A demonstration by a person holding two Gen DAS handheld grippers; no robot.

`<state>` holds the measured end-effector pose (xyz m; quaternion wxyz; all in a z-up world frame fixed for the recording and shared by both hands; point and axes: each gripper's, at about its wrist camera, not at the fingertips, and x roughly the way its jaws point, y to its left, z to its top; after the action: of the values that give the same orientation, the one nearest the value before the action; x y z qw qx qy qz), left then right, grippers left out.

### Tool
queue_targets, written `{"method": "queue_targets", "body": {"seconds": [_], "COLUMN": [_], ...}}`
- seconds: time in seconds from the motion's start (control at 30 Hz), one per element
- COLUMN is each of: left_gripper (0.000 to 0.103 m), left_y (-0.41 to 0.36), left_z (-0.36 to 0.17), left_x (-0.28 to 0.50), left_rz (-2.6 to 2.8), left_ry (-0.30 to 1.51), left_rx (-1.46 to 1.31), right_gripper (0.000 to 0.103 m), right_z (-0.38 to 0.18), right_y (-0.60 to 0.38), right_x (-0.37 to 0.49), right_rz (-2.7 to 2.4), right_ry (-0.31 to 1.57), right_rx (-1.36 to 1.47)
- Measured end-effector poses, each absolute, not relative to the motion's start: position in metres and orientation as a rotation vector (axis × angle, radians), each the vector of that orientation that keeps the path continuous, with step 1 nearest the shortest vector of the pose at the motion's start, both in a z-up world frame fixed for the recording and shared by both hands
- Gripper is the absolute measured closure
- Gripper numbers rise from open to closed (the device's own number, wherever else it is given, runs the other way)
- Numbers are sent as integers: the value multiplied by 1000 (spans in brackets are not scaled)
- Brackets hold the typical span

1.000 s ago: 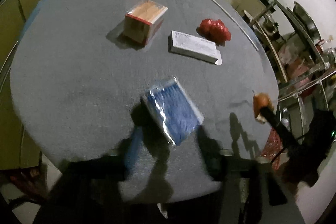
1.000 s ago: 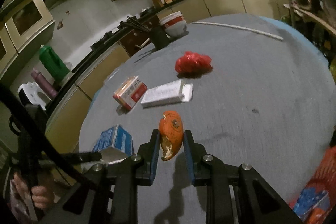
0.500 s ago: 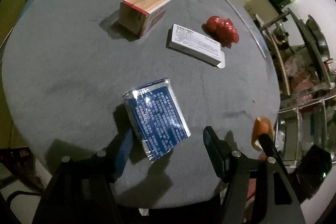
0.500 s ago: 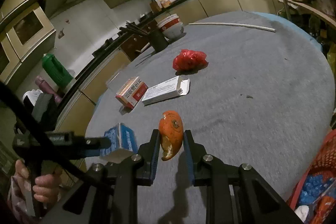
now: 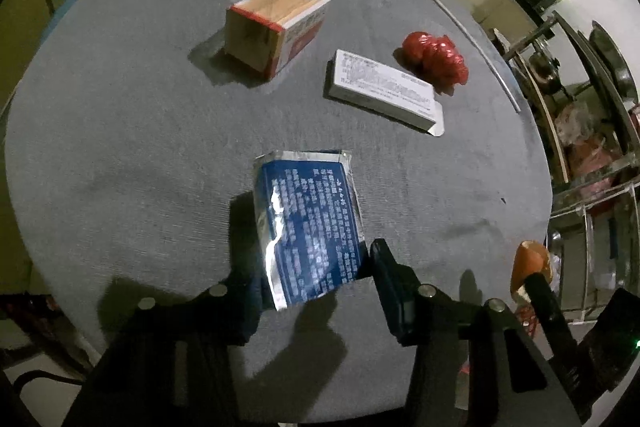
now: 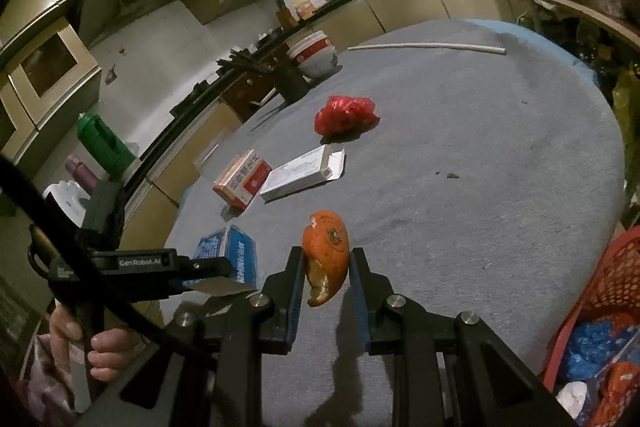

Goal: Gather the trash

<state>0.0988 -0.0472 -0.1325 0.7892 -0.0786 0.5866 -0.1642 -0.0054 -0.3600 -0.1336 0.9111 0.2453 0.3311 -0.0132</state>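
Left claw point(image 5: 316, 267): pointed steeply down over the near part of the table, jaws closing, with the blue packet between them; the right pad stands just beside the packet's edge, the left one is lost in shadow, so contact cannot be told.
Blue packet point(image 5: 310, 223): a foil-edged blue pack printed with white text, lying on the grey table point(image 5: 120, 147) near its front rim (in the right wrist view it shows as a boxy blue pack point(image 6: 230, 255) behind the left claw's finger).
Right claw point(image 6: 325, 267): jaws narrow, clamped on an orange peel.
Orange peel point(image 6: 326, 259): curled, pale inside, held upright between the pads above the table; in the left wrist view it shows at the table's right edge point(image 5: 530, 263).
Red-and-tan box point(image 5: 276, 25): farther back on the table, well apart from the packet.
White carton point(image 5: 384, 87): long and flat, one end flap open, lying between the box and the red bag.
Red bag point(image 5: 436, 61): crumpled plastic, just beside the carton's far side.
Orange basket point(image 6: 600, 307): off the table's right rim, perforated wall, blue and white scraps inside.
Person's hand point(image 6: 104, 351): wrapped around the left claw's handle at lower left.
Far rim: a red-and-white bowl point(image 6: 314, 53) and a thin white rod point(image 6: 424, 46).
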Motion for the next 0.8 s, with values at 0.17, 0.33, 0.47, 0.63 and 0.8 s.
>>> {"method": "queue_targets", "body": {"seconds": [0.17, 0.33, 0.47, 0.63, 0.8], "left_gripper": [54, 56, 62, 89, 89], "left_y": [-50, -59, -70, -67, -53], "left_z": [-116, -99, -92, -96, -105], "left_x": [86, 69, 61, 67, 78], "left_rz": [-388, -425, -439, -465, -474], "left_ry": [1210, 1150, 1098, 1121, 1146], "left_rx": [-130, -67, -2, -27, -93], "right_gripper": [79, 79, 79, 79, 79], "right_z": [-127, -119, -114, -114, -115], "right_y": [-365, -374, -380, -388, -393], "right_x": [-15, -29, -44, -57, -60], "right_rz": [-48, -79, -103, -135, -143], "right_ry": [658, 630, 612, 606, 606], "right_rx": [509, 515, 519, 531, 539]}}
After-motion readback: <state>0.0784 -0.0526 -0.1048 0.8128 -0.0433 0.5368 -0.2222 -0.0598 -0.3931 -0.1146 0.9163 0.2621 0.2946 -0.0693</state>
